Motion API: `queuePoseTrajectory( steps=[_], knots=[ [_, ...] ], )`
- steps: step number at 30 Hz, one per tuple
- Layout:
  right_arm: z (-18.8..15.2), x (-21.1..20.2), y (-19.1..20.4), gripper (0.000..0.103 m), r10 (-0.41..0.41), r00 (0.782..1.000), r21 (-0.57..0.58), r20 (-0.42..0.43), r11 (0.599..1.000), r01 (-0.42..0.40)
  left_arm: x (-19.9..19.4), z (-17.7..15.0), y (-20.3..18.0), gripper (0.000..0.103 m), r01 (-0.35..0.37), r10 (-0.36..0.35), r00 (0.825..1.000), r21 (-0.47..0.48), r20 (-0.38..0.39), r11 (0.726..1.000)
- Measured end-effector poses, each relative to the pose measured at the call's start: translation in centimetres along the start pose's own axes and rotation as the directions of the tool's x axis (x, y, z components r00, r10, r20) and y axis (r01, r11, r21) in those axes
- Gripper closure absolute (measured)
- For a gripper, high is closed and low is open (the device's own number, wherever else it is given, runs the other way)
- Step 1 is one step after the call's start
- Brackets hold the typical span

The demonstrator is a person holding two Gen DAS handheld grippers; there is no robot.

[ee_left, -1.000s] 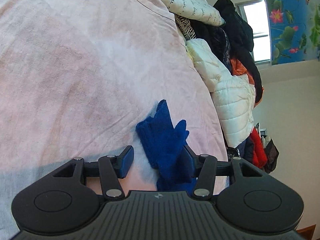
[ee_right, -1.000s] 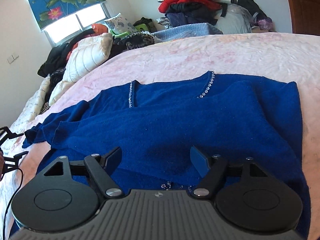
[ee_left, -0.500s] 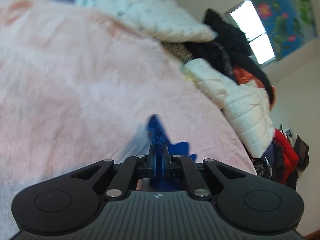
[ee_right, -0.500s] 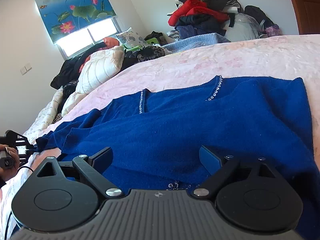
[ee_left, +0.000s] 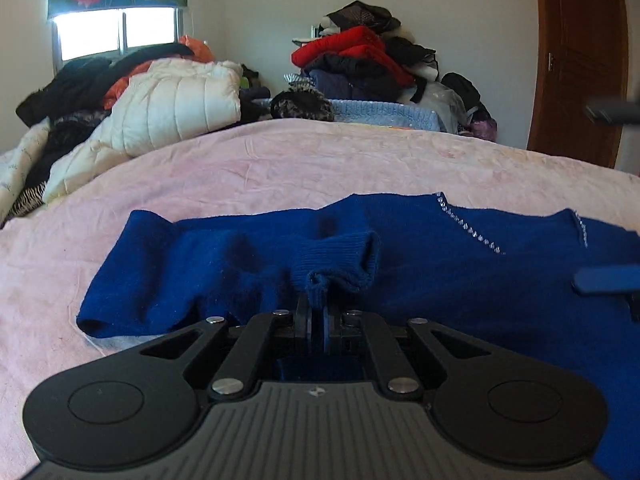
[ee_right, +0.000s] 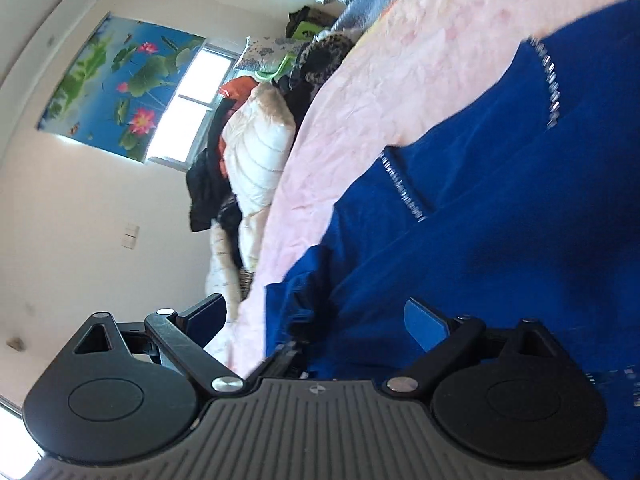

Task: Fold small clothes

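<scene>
On the pink bedspread (ee_left: 280,160) the soft, limp blue sweater (ee_left: 440,264) handles best by its ribbed cuff (ee_left: 340,252), where the left gripper (ee_left: 316,320) is clamped, while the right gripper (ee_right: 316,316) gapes apart

The left gripper (ee_left: 315,322) has a matte black body: a ribbed dark-grey plate in the middle with a small pale logo at its top edge, flanked by two rounded black lobes, each bearing a shallow circular recess. Black linkage bars with triangular cut-outs run forward from the lobes, pinned with round silver screws. Its fingers (ee_left: 303,320) are thin black plates faced with blue pads. The right gripper (ee_right: 318,322) is of the same build: ribbed grey plate, logo, twin round lobes, silver screw heads on black links, and flat blue pads (ee_right: 425,325) on the finger ends.
</scene>
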State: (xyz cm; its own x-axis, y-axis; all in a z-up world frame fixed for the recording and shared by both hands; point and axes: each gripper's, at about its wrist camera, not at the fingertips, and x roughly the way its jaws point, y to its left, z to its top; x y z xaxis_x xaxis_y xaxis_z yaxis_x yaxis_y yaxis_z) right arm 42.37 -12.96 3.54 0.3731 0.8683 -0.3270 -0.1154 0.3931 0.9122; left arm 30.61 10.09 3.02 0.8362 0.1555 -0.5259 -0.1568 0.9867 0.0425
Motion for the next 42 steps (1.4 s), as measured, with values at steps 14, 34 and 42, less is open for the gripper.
queuePoseTrajectory(
  steps=[14, 34, 42],
  knots=[
    [-1.2, 13.8, 3.6, 0.055, -0.126, 0.959, -0.024, -0.253, 0.992, 0.123, -0.7, -0.1, -0.1, 0.098, -0.007, 0.008, 0.999, -0.006, 0.043, 1.0],
    [0.9, 9.1, 4.5, 0.095, -0.011, 0.989, -0.037, -0.148, 0.999, 0.006, -2.1, -4.5, 17.5, 0.032, 0.265, -0.189, 0.955, -0.942, 0.228, 0.206],
    [2.1, 8.9, 10.8, 0.095, 0.123, 0.979, -0.078, -0.16, 0.988, -0.137, 0.3, -6.3, 17.7, 0.032, 0.218, -0.193, 0.958, -0.976, 0.212, 0.012]
  ],
)
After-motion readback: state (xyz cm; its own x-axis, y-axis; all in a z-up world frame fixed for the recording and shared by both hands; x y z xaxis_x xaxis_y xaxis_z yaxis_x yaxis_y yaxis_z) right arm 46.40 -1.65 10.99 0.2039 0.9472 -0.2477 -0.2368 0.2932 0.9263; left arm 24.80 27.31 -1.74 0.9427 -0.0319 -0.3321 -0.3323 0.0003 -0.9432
